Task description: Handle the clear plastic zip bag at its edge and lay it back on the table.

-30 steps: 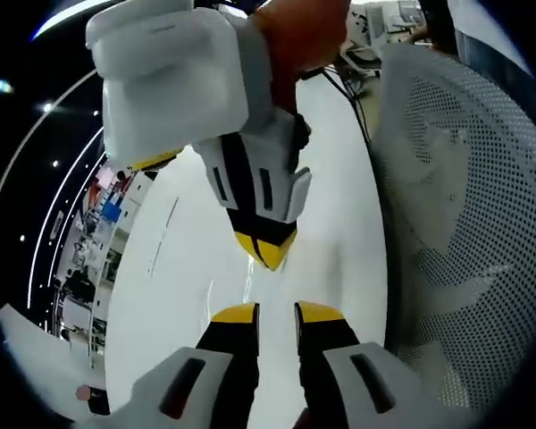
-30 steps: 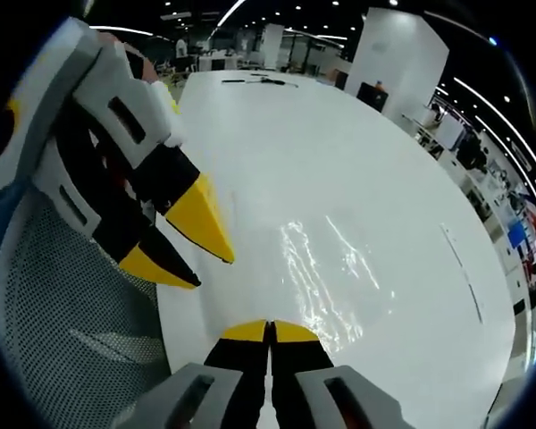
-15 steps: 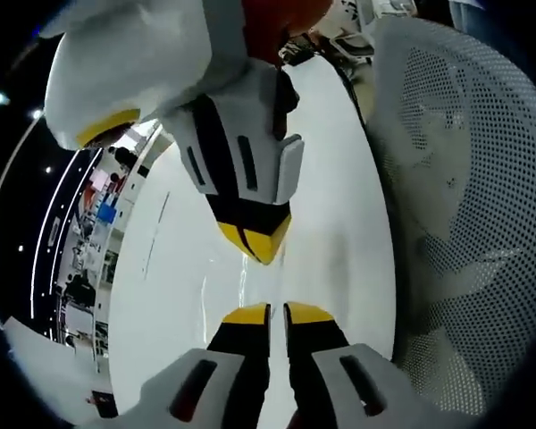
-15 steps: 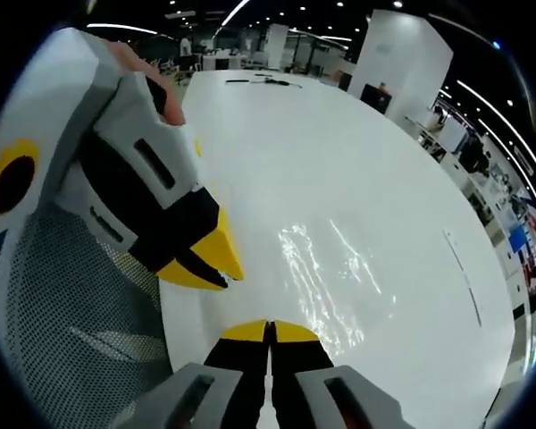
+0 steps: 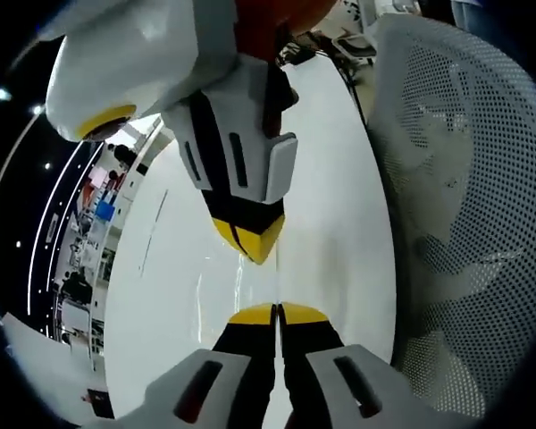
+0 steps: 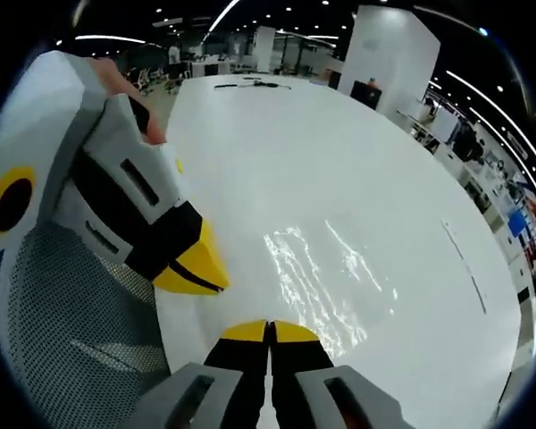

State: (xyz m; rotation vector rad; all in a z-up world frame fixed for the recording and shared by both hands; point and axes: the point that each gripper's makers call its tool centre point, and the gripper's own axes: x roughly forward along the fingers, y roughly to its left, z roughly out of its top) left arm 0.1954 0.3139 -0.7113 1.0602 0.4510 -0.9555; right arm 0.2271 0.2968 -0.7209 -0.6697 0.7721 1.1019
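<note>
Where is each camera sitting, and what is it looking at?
Left gripper view: rides on the left gripper, looks along its shut jaws over the white table at the right gripper; an orange sleeve shows at the top, a mesh chair beside the table.
Right gripper view: rides on the right gripper, looks down the table over the clear plastic zip bag; the left gripper enters beside it.
Shared: table, bag, chair, both grippers.

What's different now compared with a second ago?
The left gripper has closed: its fingers stood apart a second ago and now meet at the edge of the clear zip bag. The right gripper stayed shut at the bag's edge. The bag still lies on the white table.
</note>
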